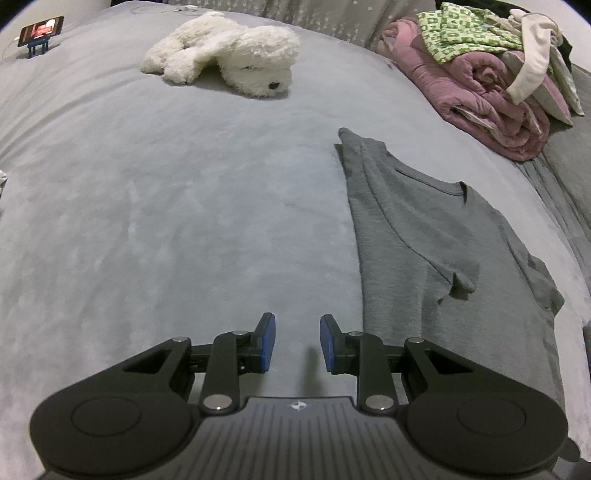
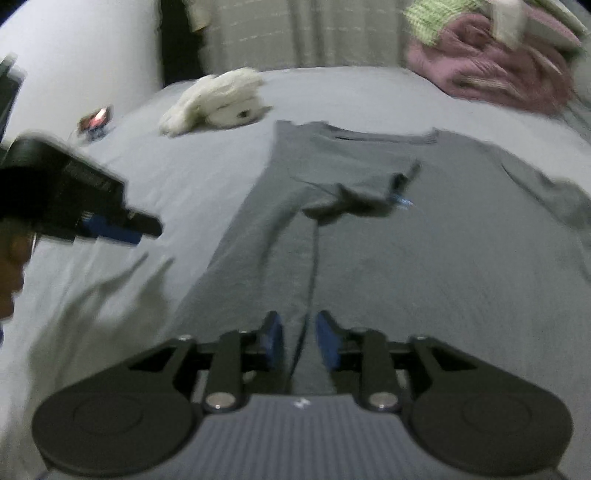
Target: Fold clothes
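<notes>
A grey T-shirt (image 1: 436, 236) lies flat on the grey bed cover, its left side folded over the middle, with the sleeve end lying on the chest (image 2: 354, 195). In the left wrist view my left gripper (image 1: 297, 341) is open and empty, over bare bed cover just left of the shirt's folded edge. It also shows at the left of the right wrist view (image 2: 122, 229). My right gripper (image 2: 299, 339) is open and empty, above the lower part of the shirt (image 2: 424, 280). The right wrist view is blurred.
A white plush dog (image 1: 229, 55) lies at the far middle of the bed. A pile of pink, green and white clothes (image 1: 491, 74) sits at the far right. A phone on a small stand (image 1: 40, 33) is at the far left.
</notes>
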`<state>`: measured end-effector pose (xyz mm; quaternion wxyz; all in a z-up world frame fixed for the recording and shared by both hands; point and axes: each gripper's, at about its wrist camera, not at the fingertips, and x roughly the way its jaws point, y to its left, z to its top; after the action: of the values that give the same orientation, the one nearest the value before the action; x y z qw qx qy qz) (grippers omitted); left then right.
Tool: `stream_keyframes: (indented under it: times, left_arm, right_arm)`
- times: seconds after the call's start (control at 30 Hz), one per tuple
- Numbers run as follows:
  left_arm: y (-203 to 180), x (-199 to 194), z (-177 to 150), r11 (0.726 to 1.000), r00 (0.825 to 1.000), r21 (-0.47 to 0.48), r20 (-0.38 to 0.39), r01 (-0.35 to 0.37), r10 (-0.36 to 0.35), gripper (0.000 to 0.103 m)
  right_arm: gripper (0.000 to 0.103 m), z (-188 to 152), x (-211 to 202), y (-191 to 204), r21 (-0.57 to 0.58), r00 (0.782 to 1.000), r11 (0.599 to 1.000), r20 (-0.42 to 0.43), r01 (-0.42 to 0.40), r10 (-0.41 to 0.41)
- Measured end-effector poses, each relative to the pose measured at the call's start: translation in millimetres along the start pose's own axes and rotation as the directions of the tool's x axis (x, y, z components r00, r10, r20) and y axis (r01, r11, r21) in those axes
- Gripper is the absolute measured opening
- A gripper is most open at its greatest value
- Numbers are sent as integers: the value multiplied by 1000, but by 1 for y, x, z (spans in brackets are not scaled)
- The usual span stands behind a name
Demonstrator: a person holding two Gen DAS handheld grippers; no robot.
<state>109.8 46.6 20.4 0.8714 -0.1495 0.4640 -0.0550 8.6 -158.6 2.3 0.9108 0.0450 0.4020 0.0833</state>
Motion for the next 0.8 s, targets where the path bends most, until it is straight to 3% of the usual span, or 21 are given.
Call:
stream_keyframes:
  times: [0.03,0.07,0.17,0.27,0.4,0.43,0.5,0.57,0.7,0.8]
  left_arm:
    - [0,0,0,1000,1000,2,0,1,-1,25]
    - [0,0,0,1000,1000,4,0,0,0,25]
    - [1,0,-1,1000,1000,1,1,-8,8,25]
    - [0,0,0,1000,1000,3,5,-12,12,25]
    - [-1,2,-2,1000,1000,15,2,-24,24,25]
    - [0,3,-3,1000,1000,16,0,-27,27,25]
    - [0,2,-5,999,1000,18,1,-31,31,25]
    - [-1,1,-5,999,999,20,4,-33,33,25]
    - [-4,-2,-7,999,999,28,13,-30,30,25]
    - [-8,-4,-11,999,999,44,16,-29,28,25]
  right_arm:
    - [23,-1,-1,-2,23,1000,1000,-1,-7,7]
    - [7,-2,-2,2,0,1000,1000,2,-7,7]
    - [7,-2,-10,9,-9,999,999,29,34,-33]
    - [7,-5,-23,4,81,996,994,56,67,-72]
    - [10,-12,-5,3,100,995,990,14,100,-102]
    - [12,-12,-7,3,95,994,990,27,100,-103]
    - [28,-15,-17,5,73,991,990,50,120,-124]
    - [28,-19,-27,7,47,987,989,73,138,-141]
    - [27,-38,-50,24,-72,988,992,122,108,-99]
    - [26,-55,-54,34,-141,996,989,83,49,-38]
